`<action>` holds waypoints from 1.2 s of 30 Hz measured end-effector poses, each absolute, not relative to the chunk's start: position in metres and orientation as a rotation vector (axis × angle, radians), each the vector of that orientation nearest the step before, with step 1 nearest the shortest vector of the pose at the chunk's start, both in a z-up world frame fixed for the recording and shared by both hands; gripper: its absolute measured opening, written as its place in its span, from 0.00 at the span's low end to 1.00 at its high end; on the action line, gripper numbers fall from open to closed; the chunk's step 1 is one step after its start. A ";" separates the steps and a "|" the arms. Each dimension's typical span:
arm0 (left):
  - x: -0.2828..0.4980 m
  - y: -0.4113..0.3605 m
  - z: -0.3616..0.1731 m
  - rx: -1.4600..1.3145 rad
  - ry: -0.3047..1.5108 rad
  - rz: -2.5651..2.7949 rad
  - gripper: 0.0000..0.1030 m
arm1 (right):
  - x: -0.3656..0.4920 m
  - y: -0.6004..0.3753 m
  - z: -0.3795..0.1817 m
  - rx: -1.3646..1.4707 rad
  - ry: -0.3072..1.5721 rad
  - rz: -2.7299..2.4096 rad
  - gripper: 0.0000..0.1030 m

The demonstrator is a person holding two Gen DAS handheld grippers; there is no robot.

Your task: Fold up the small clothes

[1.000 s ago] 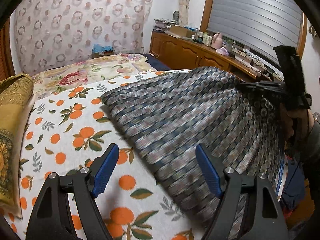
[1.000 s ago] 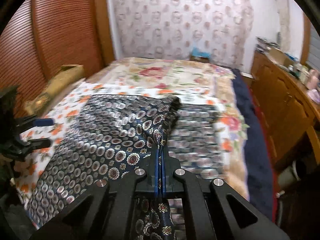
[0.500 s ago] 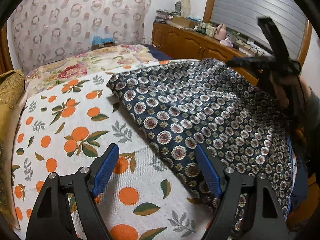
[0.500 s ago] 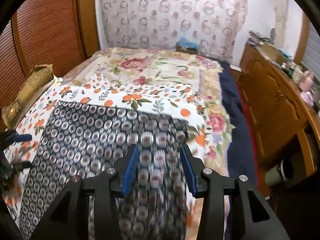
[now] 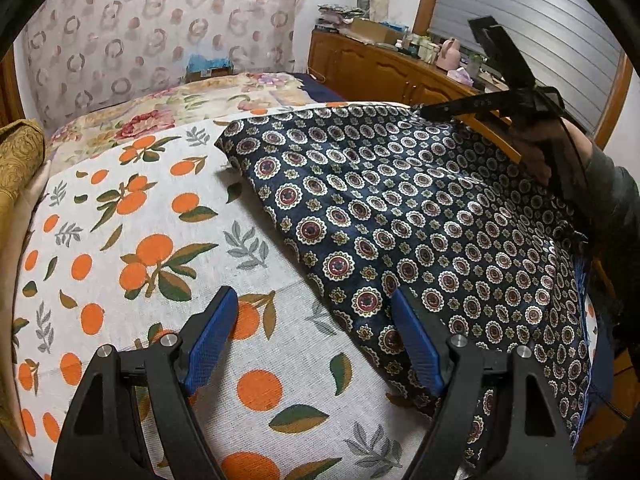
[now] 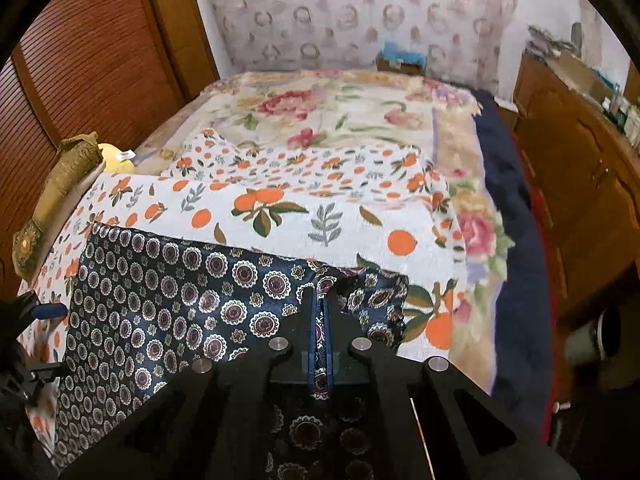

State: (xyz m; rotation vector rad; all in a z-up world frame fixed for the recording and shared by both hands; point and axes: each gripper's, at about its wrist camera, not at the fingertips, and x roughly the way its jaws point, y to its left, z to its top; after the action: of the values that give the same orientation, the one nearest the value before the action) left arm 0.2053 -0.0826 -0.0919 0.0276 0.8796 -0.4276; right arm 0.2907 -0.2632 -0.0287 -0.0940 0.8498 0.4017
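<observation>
From my left wrist, the orange-print sheet covers the bed, with a wooden cabinet beyond it. The navy patterned garment lies on the sheet's right side. My left gripper hangs wide open and empty over the garment's near edge.

From my right wrist, a wooden wardrobe stands left of the sheet. My right gripper is clamped on the garment, fabric pinched between its pads.

Even, soft indoor light; sharp centre, smeared right side

Both fisheye views bend strongly toward black corner vignettes. The right wrist view blurs along its right edge, over the wooden cabinet; shadows stay faint, no glare.
</observation>
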 end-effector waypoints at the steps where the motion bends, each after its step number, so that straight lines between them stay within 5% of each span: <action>1: 0.205 -0.083 -0.092 0.032 0.880 -0.426 0.77 | 0.291 -0.266 -0.027 -0.090 0.824 0.385 0.01; 8: 0.195 -0.079 -0.087 0.010 0.848 -0.424 0.77 | 0.283 -0.287 -0.021 -0.065 0.803 0.269 0.03; 13: 0.168 -0.084 -0.075 0.030 0.814 -0.448 0.77 | 0.240 -0.286 -0.012 -0.059 0.775 0.217 0.44; 29: 0.100 -0.083 -0.079 0.013 0.834 -0.525 0.76 | 0.037 -0.267 -0.018 -0.107 0.714 0.172 0.45; 33: 0.093 -0.089 -0.079 -0.004 0.849 -0.574 0.52 | 0.016 -0.266 -0.025 -0.088 0.685 0.131 0.45; 36: 0.092 -0.097 -0.085 -0.032 0.891 -0.634 0.45 | 0.004 -0.266 -0.030 -0.081 0.676 0.126 0.45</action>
State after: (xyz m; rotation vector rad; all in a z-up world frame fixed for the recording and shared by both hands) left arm 0.0915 -0.0974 -0.0848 -0.0323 0.8914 -0.6344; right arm 0.0040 -0.2659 -0.0304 -0.0813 0.6760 0.1258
